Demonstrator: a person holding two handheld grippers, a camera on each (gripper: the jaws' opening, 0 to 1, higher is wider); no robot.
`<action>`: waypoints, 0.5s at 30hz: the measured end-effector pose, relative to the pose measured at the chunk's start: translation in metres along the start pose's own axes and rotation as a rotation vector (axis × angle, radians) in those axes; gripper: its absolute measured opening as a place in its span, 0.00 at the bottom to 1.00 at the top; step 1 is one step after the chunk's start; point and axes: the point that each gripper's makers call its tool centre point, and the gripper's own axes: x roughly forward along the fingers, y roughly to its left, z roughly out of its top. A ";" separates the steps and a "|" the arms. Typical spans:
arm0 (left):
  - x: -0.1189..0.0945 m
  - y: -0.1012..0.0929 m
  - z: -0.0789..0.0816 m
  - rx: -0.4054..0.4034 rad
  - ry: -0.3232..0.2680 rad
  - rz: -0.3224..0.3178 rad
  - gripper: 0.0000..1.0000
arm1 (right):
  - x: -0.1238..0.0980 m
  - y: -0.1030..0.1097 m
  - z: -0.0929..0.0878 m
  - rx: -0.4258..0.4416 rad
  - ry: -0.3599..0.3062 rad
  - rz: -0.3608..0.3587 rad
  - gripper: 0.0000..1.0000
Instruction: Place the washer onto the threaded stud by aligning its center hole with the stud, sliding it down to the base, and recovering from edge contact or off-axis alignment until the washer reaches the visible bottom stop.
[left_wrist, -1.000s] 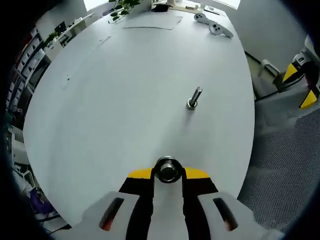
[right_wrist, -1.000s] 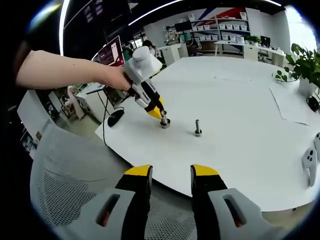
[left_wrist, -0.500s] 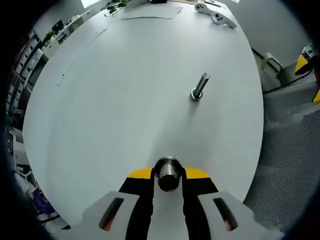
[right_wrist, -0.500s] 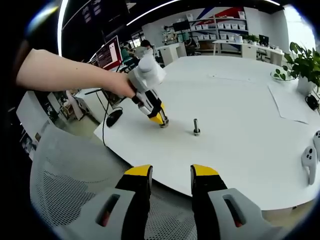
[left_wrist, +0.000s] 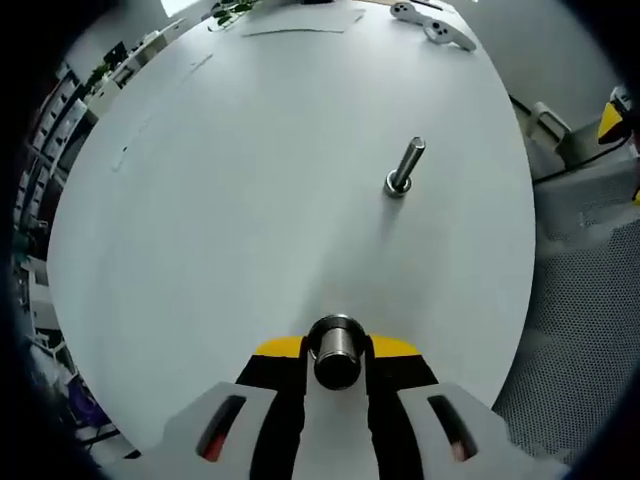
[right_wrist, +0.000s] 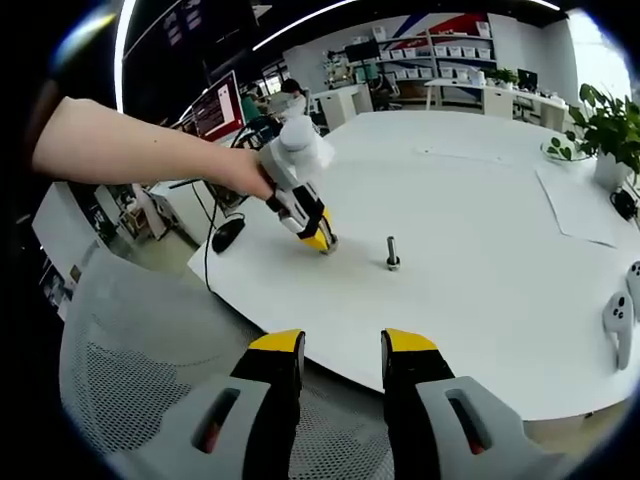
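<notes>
Presently the left gripper (left_wrist: 335, 352) has its jaws closed on the washer (left_wrist: 335, 345), a thick, bright metal ring seen low in the centre of the left gripper view, its bore facing roughly forward. Over the last second the ring has turned slightly in that view, showing more of its outer wall, and the threaded stud (left_wrist: 405, 168) has drifted toward the upper right of the frame. Judgement: the carry has started, but alignment has not; washer and stud remain well apart. The stud stands on the white surface (left_wrist: 230, 200), leaning in the picture, with a collar at its foot. In the right gripper view the left gripper (right_wrist: 322, 240) sits left of the stud (right_wrist: 393, 254). The right gripper (right_wrist: 341, 355) hangs off the surface edge, jaws parted and empty.
</notes>
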 end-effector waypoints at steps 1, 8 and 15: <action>0.000 0.000 0.001 -0.027 -0.014 0.004 0.21 | 0.000 0.000 0.000 0.001 0.001 0.000 0.33; -0.004 0.003 -0.007 -0.045 -0.047 0.047 0.31 | 0.000 0.000 -0.001 0.000 0.006 0.003 0.33; -0.020 0.006 -0.007 -0.125 -0.139 0.081 0.31 | 0.000 0.001 -0.001 -0.007 0.005 0.007 0.33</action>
